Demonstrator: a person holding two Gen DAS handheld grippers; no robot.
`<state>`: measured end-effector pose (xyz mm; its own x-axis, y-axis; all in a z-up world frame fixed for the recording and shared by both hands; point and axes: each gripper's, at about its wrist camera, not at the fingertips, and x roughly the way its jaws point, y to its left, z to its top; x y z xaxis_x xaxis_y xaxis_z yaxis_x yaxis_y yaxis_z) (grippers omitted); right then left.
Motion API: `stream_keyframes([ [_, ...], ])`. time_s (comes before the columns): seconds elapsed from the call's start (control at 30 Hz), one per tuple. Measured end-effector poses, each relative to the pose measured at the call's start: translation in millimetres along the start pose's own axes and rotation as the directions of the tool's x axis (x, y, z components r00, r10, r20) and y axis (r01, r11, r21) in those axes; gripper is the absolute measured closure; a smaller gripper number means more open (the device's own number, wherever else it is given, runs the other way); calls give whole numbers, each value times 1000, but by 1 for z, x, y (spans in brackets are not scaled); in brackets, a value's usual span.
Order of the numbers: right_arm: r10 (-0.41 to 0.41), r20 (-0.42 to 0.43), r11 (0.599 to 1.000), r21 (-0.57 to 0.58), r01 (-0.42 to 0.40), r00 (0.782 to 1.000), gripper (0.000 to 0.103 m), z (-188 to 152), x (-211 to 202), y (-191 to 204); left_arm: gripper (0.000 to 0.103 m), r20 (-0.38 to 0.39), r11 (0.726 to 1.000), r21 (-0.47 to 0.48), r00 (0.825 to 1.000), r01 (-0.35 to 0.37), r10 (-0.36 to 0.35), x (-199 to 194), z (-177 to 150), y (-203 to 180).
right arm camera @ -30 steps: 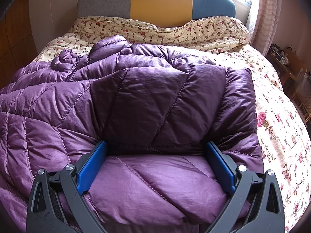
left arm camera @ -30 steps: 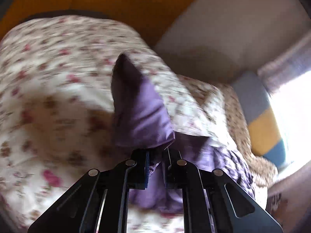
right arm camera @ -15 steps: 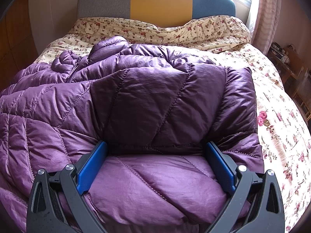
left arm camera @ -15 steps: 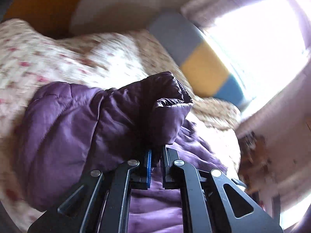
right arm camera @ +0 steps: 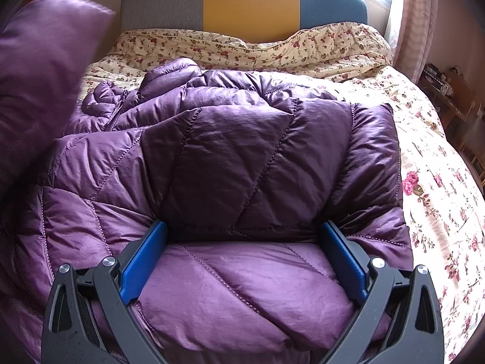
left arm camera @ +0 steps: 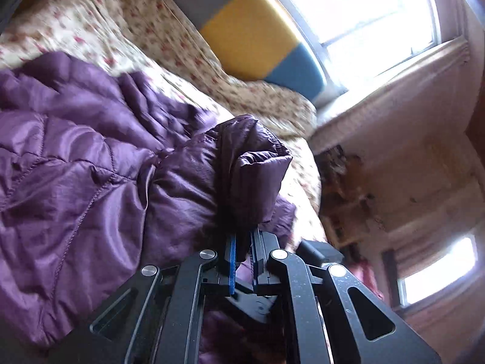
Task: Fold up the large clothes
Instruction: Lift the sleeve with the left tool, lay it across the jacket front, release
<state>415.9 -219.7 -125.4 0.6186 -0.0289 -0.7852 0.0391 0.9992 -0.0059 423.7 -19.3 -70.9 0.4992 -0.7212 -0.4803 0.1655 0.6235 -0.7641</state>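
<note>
On the floral bed [right arm camera: 430,139] our puffy quilted purple jacket [right arm camera: 242,157] lies collar toward the headboard [right arm camera: 248,0]; left gripper [left arm camera: 242,242] fingers pinch its sleeve [left arm camera: 251,176], right gripper [right arm camera: 242,251] fingers spread wide, pressing its hem.

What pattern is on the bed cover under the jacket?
Cream bed cover with small red-pink flowers, lying under the purple quilted puffer jacket; clearest in the right wrist view.

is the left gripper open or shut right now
Shut. The left gripper has its jaws nearly together, pinching a fold of the purple jacket.

Left tool [left arm camera: 242,253] pinched tight on a jacket [left arm camera: 75,182] fold, lifted. Right tool [right arm camera: 242,261] spread wide, pressed flat against jacket.
</note>
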Motion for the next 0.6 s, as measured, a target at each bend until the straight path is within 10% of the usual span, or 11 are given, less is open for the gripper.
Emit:
stream_keyframes([
  [0.23,-1,0,1000,0,1,1000,3,0,0,0,95,-86,999,-9,996,33,-34,31,-6,13],
  [0.4,-3,-2,1000,-2,3,1000,3,1,0,0,41,-68,999,-3,997,32,-32,22,-3,12],
  [0.6,-12,-10,1000,-15,12,1000,4,3,-3,1,41,-5,999,25,999,-48,48,-14,-9,17],
])
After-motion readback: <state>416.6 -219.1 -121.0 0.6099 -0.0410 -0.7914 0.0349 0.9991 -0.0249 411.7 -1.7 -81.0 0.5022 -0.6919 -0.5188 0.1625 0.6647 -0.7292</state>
